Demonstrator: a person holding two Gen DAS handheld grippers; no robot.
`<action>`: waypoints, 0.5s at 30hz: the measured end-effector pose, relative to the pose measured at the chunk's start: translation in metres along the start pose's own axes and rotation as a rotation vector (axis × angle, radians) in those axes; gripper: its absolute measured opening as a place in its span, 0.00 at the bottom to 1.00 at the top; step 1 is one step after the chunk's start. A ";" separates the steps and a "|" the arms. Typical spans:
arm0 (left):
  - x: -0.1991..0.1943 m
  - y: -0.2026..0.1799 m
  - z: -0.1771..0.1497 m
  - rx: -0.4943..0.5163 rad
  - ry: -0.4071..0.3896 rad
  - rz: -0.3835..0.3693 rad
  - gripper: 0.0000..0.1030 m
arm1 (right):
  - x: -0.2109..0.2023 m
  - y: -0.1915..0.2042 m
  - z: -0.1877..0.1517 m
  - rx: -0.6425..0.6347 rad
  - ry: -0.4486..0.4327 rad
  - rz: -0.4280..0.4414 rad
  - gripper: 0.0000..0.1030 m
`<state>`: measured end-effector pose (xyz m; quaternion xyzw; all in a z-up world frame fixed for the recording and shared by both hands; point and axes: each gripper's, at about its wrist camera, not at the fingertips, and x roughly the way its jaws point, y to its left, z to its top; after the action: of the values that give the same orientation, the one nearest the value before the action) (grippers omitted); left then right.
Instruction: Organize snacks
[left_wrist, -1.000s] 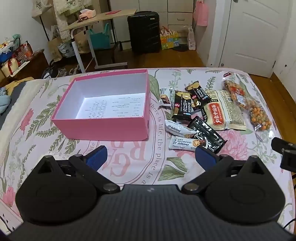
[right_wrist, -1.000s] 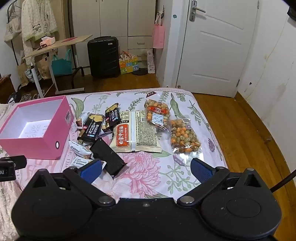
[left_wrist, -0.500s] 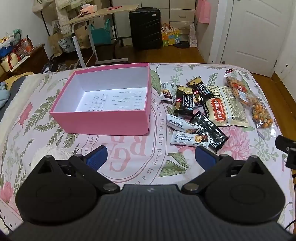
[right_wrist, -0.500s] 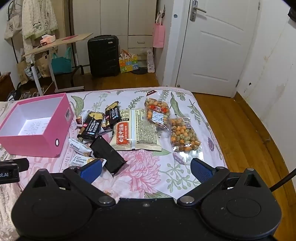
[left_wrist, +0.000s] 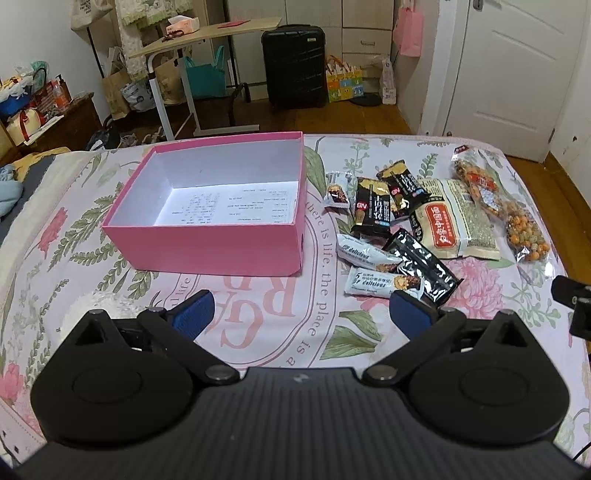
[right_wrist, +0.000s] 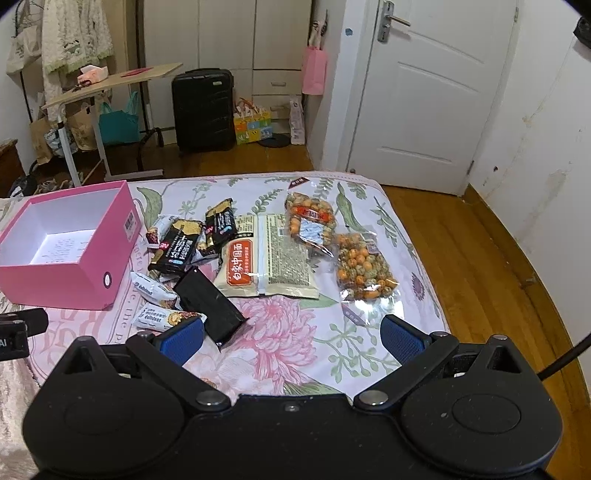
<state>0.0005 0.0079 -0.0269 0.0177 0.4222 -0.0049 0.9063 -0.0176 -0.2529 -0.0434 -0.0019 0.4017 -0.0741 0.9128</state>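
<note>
An open pink box (left_wrist: 207, 251) with a white inside sits on the flowered bedspread; it also shows in the right wrist view (right_wrist: 62, 277). To its right lie several snack packs: a beige noodle bag (left_wrist: 458, 225) (right_wrist: 269, 258), two clear bags of coated peanuts (left_wrist: 524, 232) (right_wrist: 364, 266), black bars (left_wrist: 373, 212) (right_wrist: 177, 249), a flat black pack (left_wrist: 421, 266) (right_wrist: 208, 304) and white bars (left_wrist: 384, 282) (right_wrist: 166, 317). My left gripper (left_wrist: 301, 314) is open and empty, in front of the box. My right gripper (right_wrist: 291, 338) is open and empty, in front of the snacks.
The bed ends at the far side (right_wrist: 258, 177) and at the right (right_wrist: 432, 295), with wood floor beyond. A black suitcase (right_wrist: 203, 109), a rolling side table (right_wrist: 110, 83) and a white door (right_wrist: 424, 96) stand at the back.
Both grippers have moved forward a little toward the box and snacks, which now look slightly nearer. Both stay open. Nothing on the bed has moved.
</note>
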 end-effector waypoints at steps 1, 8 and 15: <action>0.001 0.000 -0.001 -0.003 -0.006 -0.002 1.00 | 0.002 0.000 -0.001 -0.003 -0.003 0.001 1.00; 0.006 0.004 -0.009 -0.035 -0.063 0.010 1.00 | 0.009 0.001 -0.004 0.005 -0.006 0.013 1.00; 0.012 0.004 -0.009 -0.029 -0.023 -0.006 1.00 | 0.014 -0.001 -0.005 0.021 0.011 0.005 1.00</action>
<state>0.0012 0.0123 -0.0421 0.0033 0.4117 -0.0020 0.9113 -0.0124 -0.2554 -0.0569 0.0088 0.4057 -0.0762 0.9108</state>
